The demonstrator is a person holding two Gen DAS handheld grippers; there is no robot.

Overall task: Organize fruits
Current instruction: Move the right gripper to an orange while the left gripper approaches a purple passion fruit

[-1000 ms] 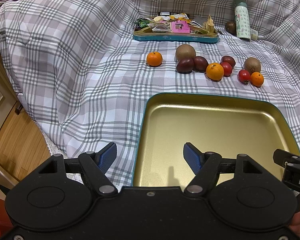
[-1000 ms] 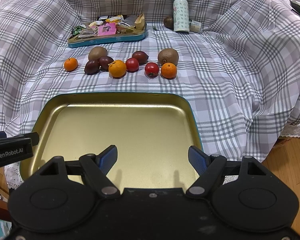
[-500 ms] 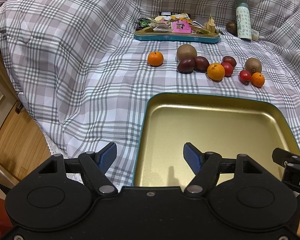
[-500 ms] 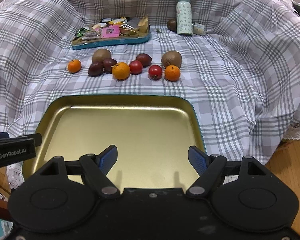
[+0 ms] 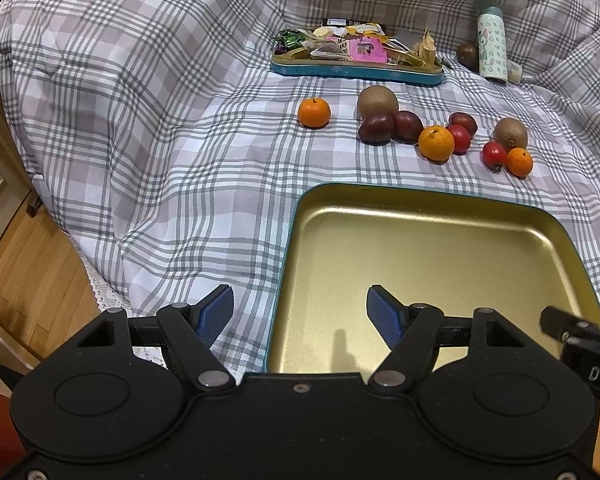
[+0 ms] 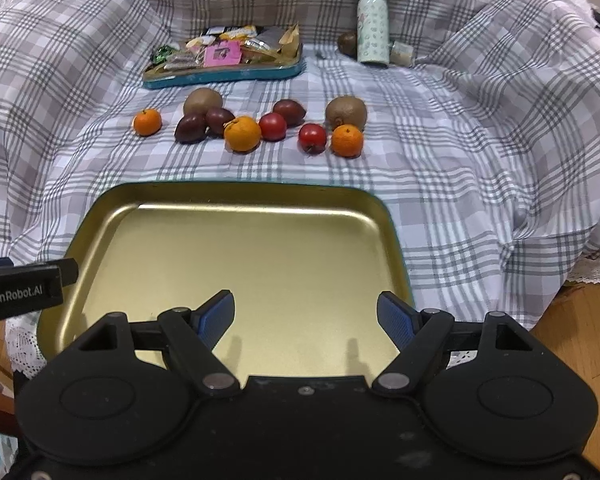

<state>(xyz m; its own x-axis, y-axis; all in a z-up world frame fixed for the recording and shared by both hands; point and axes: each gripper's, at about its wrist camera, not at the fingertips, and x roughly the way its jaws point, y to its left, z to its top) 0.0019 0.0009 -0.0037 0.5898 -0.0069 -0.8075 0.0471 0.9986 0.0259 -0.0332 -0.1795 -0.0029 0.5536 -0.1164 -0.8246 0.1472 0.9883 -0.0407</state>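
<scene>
Presently both tongs are seen spread wide and empty: the left tongs (image 5: 300, 312) straddle the near-left rim of the gold tray (image 5: 420, 248), the right tongs (image 6: 306, 314) hang over its near half. The tray is set on a plaid cloth (image 6: 440, 168). Beyond its far edge the fruits are strewn in a loose row: a small orange (image 6: 147, 122) apart at the left, two kiwis (image 6: 203, 101), dark plums (image 6: 191, 128), red fruits (image 6: 312, 138), two more oranges (image 6: 242, 134). A snack-filled tin (image 6: 224, 72) and a bottle (image 6: 373, 26) are noted behind.
</scene>
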